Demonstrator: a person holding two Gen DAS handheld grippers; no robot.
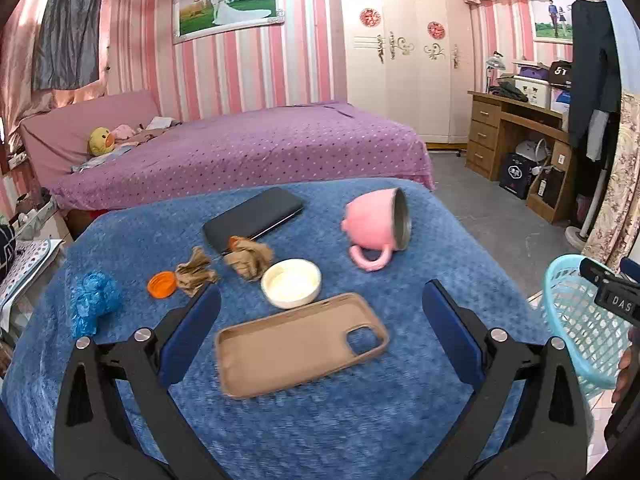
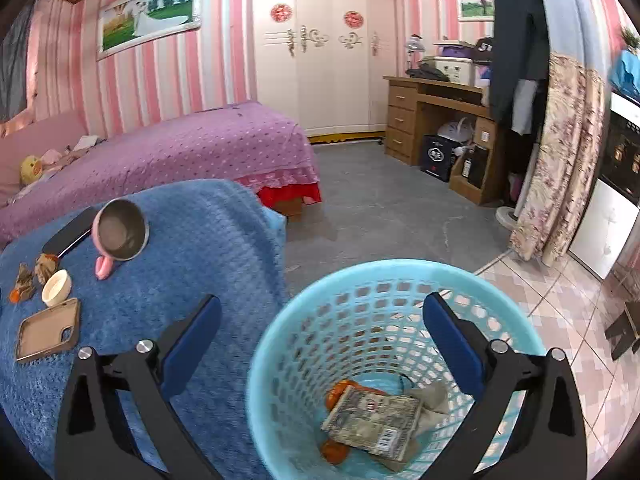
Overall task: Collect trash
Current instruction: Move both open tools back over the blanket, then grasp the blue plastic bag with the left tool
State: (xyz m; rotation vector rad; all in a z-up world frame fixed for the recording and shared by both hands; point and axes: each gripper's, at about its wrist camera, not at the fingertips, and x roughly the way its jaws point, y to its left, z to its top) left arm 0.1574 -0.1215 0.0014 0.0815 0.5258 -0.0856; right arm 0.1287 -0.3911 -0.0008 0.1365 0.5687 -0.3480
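The left gripper (image 1: 320,300) is being held over a table covered by a blue blanket (image 1: 360,420), its jaws spread wide with nothing between the pads. Below it a tan phone case (image 1: 296,344) is lying open side up, and just beyond that a white round lid (image 1: 291,283) is resting. Two crumpled brown paper wads (image 1: 250,258) are lying near an orange bottle cap (image 1: 161,285), with a crumpled blue plastic wrapper (image 1: 94,300) at the blanket's left edge. A dark phone (image 1: 254,218) and a pink mug (image 1: 378,226), tipped on its side, are sitting farther back. The right gripper (image 2: 322,320) is being held above a light blue mesh basket (image 2: 280,340) standing on the floor beside the table; its jaws are spread wide and empty. Inside the basket a flattened printed packet (image 2: 374,420) is lying on orange scraps (image 2: 334,396) and a grey crumpled piece.
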